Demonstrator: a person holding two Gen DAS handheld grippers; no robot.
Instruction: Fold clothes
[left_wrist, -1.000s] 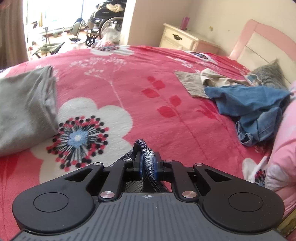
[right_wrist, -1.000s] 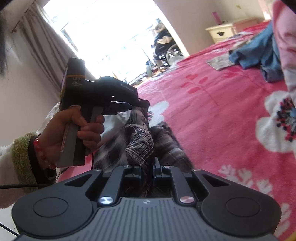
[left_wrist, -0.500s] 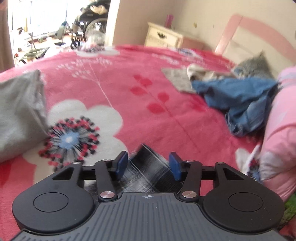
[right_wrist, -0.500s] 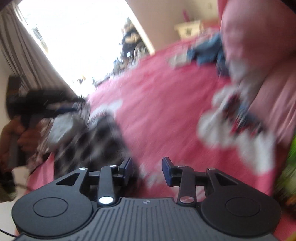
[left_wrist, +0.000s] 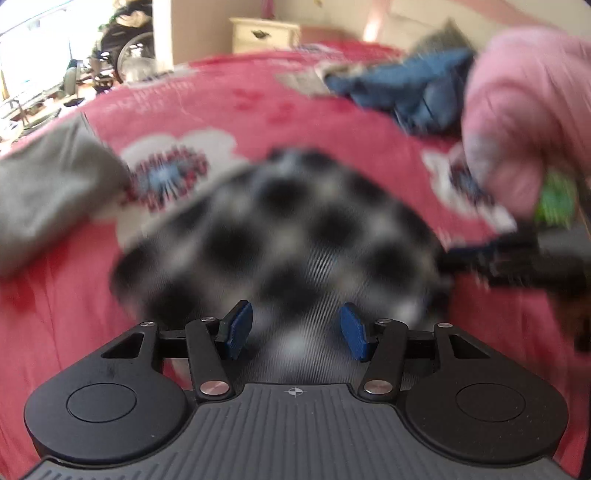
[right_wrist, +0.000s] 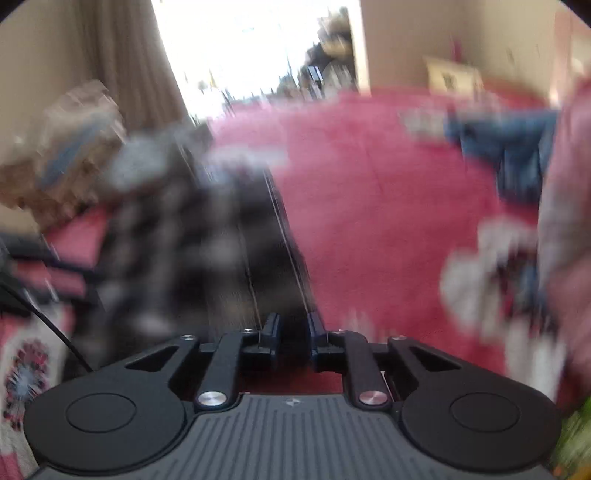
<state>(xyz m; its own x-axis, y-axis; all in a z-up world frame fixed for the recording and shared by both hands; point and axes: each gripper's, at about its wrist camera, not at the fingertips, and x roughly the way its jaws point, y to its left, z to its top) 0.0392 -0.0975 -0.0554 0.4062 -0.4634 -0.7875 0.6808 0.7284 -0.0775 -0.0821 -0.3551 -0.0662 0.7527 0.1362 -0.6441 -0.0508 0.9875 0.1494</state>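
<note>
Checked garment (left_wrist: 280, 229) on floral bedspread (left_wrist: 258, 110), ahead of both grippers.
Left gripper (left_wrist: 295, 328): fingers apart, empty, directly before the garment. Right gripper (right_wrist: 291, 332): closing, nothing visibly pinched, at the garment's right edge.

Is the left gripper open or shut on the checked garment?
Open: the left gripper's blue pads stand apart, with the blurred checked garment lying beyond them, ungripped.

Red floral bedspread (left_wrist: 229, 107) seen spread beneath tongs. Cream nightstand (left_wrist: 264, 35) seen far ahead, against wall. Wheelchair (left_wrist: 129, 48) seen ahead-left, near bright window. Pink pillow (left_wrist: 528, 110) seen right of tongs. Brown curtain (right_wrist: 122, 66) seen ahead-left.
</note>
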